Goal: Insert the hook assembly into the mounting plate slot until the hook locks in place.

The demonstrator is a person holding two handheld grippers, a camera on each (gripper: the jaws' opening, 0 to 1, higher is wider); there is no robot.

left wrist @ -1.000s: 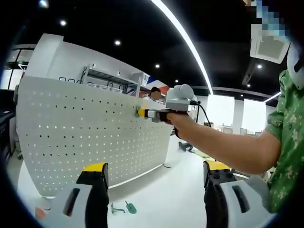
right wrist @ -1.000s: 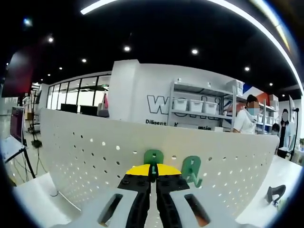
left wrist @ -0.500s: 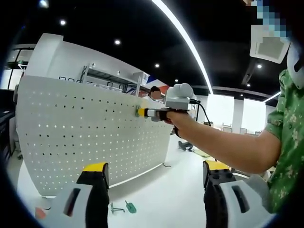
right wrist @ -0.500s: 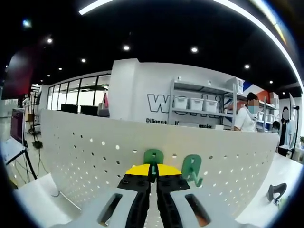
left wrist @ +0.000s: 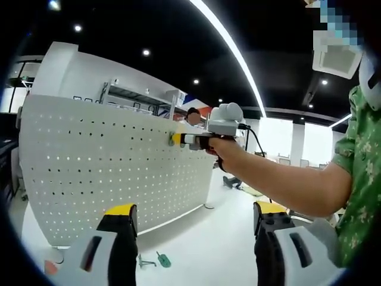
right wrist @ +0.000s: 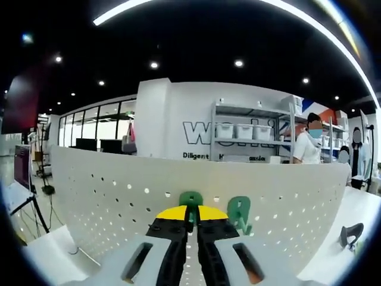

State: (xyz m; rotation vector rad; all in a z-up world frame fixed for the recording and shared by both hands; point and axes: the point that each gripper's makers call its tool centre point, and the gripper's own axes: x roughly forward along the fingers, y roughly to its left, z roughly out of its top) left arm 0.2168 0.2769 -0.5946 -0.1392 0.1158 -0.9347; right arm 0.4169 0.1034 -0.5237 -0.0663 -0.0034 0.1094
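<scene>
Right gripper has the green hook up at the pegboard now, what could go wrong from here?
The right gripper, shut on the green hook, hides its pegs against the pegboard; they could miss the holes. A second green hook hangs close alongside and may get bumped. Two loose hooks lie on the table.

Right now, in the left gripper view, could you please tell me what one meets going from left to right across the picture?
White pegboard → small green hooks lying on the table → right gripper pressed against the pegboard's upper edge → the person's forearm → green patterned sleeve.
</scene>
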